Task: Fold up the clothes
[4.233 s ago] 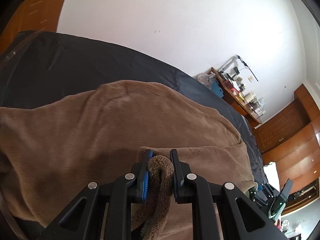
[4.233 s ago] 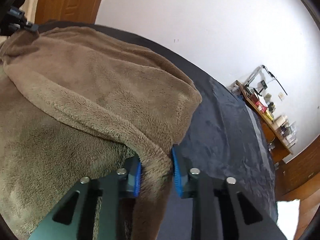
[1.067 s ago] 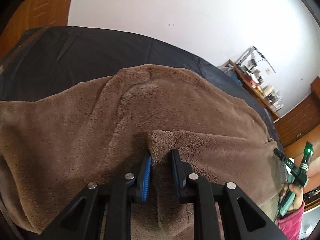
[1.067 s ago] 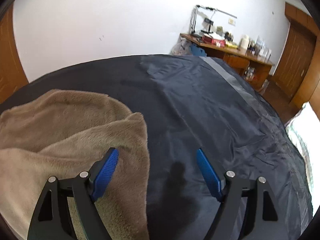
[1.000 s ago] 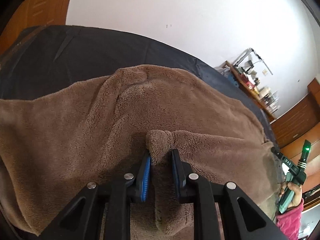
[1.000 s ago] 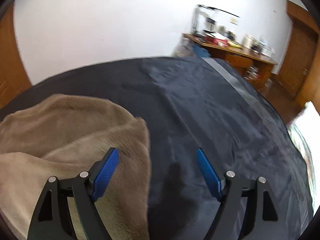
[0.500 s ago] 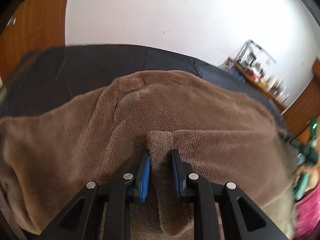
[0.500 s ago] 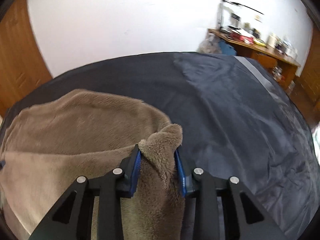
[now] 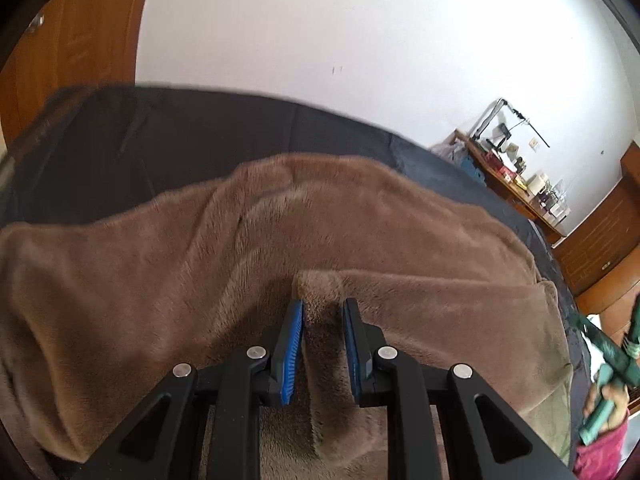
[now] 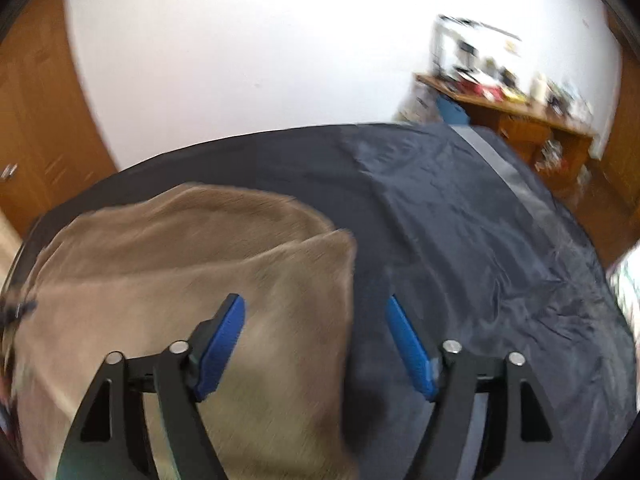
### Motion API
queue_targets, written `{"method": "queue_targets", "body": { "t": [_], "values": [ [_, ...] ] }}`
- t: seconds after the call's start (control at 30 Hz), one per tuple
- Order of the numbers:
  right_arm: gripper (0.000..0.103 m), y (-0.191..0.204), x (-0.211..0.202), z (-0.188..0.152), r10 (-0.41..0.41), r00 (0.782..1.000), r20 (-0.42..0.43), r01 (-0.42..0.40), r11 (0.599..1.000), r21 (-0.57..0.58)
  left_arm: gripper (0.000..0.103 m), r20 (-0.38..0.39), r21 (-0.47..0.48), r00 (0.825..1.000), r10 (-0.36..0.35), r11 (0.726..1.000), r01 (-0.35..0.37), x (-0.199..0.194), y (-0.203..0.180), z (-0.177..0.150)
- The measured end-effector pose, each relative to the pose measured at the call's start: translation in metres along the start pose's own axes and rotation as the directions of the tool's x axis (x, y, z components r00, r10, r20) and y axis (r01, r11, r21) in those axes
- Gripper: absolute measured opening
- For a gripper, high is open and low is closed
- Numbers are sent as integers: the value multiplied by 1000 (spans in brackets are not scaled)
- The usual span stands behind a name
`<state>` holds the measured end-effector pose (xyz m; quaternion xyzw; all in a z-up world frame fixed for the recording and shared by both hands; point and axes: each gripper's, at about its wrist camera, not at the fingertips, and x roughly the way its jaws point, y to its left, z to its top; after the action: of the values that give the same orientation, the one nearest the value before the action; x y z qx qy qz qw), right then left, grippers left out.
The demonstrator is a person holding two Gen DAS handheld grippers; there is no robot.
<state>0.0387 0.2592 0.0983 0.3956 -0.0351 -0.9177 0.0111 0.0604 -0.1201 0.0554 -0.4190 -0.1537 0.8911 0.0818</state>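
While left gripper (image 9: 322, 312) pinches brown fleece garment (image 9: 160, 264), right gripper (image 10: 316, 312) hovers agape.

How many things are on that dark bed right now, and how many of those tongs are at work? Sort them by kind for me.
Brown fleece garment: 1
Tongs: 2, the left tongs and the right tongs
Dark bed cover: 1
Total: 4

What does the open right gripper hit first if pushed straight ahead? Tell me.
Probably the right edge of the brown fleece garment, which lies between the spread fingers of the right gripper. Beyond it lies the dark bed cover; motion blur leaves depth uncertain.
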Motion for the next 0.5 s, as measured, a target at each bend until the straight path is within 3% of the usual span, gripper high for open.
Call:
{"method": "queue_targets", "body": {
  "t": [0.13, 0.23, 0.3, 0.5],
  "values": [
    [81, 35, -10, -26, 73, 997, -39, -77, 988, -134, 21, 29, 56, 999, -38, 998, 36, -10, -16, -5],
    [81, 48, -2, -44, 95, 990, -106, -112, 978, -176, 22, -53, 119, 997, -49, 991, 55, 9, -32, -19],
    [81, 46, 9, -54, 75, 987, -145, -99, 981, -166, 22, -80, 132, 997, -24, 991, 35, 19, -27, -30],
    [83, 48, 8, -62, 47, 994, -101, -65, 979, -191, 22, -83, 124, 996, -39, 991, 49, 19, -17, -32]
  ]
}}
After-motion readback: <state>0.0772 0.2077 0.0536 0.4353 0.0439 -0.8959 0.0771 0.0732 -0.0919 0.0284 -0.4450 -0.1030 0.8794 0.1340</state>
